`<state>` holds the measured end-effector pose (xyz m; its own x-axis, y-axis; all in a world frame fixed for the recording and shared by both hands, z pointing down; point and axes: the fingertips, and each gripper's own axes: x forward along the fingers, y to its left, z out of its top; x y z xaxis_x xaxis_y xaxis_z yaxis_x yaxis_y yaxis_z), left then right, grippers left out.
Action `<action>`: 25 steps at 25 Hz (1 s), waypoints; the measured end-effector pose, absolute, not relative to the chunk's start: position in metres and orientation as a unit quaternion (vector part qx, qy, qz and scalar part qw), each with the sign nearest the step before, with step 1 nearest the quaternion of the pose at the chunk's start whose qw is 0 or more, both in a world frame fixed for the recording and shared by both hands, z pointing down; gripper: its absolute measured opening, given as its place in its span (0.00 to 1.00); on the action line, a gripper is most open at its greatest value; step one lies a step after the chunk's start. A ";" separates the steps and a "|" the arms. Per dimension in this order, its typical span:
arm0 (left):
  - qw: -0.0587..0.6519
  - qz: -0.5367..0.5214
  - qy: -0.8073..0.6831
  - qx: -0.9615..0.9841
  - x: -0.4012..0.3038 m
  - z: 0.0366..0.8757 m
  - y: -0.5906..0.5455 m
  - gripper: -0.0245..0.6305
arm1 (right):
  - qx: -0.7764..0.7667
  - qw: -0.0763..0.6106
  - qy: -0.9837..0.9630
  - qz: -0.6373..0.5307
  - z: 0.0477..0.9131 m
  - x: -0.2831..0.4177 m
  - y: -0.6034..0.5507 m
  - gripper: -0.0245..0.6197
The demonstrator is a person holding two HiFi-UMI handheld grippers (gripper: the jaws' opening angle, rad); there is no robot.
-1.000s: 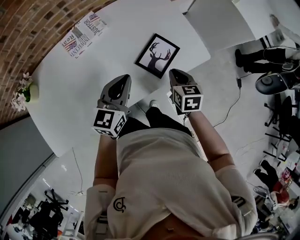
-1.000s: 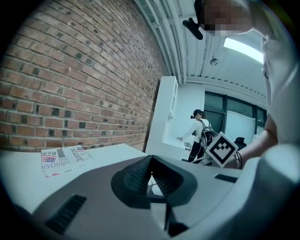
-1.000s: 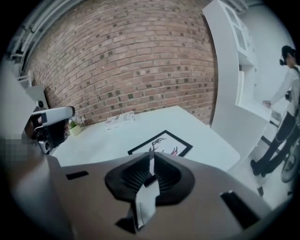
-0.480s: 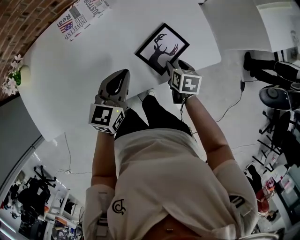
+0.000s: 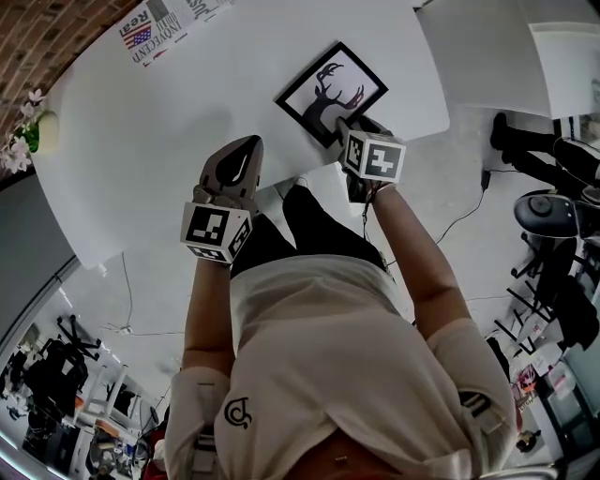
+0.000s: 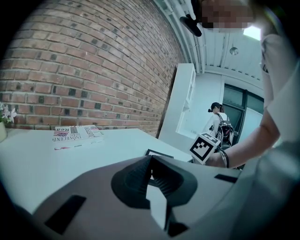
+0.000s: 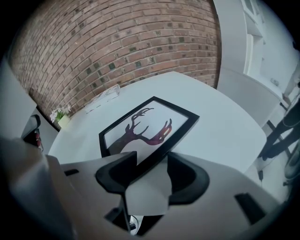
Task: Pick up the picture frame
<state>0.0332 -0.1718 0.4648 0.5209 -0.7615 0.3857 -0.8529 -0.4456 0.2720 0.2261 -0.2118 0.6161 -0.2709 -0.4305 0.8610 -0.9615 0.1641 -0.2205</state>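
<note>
Right now your right gripper (image 7: 147,165) points steeply down at the picture frame (image 5: 331,89), and its jaws have just been opening. They stand wide apart, with the frame's near edge running slantwise between them. Neither pad is pressing on that edge, so you have no grip on it.

The frame is black, with a dark antlered deer on a white ground. It lies flat on the white table (image 5: 187,141), towards the table's right end and close to its near edge. It is turned so that one corner points towards you.

Meanwhile your left gripper (image 5: 248,148) hangs over the table's near edge, to the left of the frame and well apart from it. Its jaws are closed together with nothing between them. From that gripper's view you can see the frame lying low on the table ahead, and the marker cube (image 6: 205,146) of your other gripper just to the right of it.

Further off, a newspaper (image 5: 155,23) lies flat at the table's far left. A small pot of pale flowers (image 5: 21,150) stands at the left end, by the brick wall (image 5: 37,37).
</note>
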 end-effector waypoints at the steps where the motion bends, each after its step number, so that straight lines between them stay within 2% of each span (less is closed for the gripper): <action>1: 0.220 0.103 -0.480 0.843 0.034 0.465 -0.171 0.06 | 0.505 0.331 -0.688 0.402 0.616 0.226 -0.212 0.37; 25: 0.241 0.103 -0.504 0.823 0.019 0.482 -0.127 0.06 | 0.465 0.384 -0.722 0.340 0.611 0.221 -0.191 0.32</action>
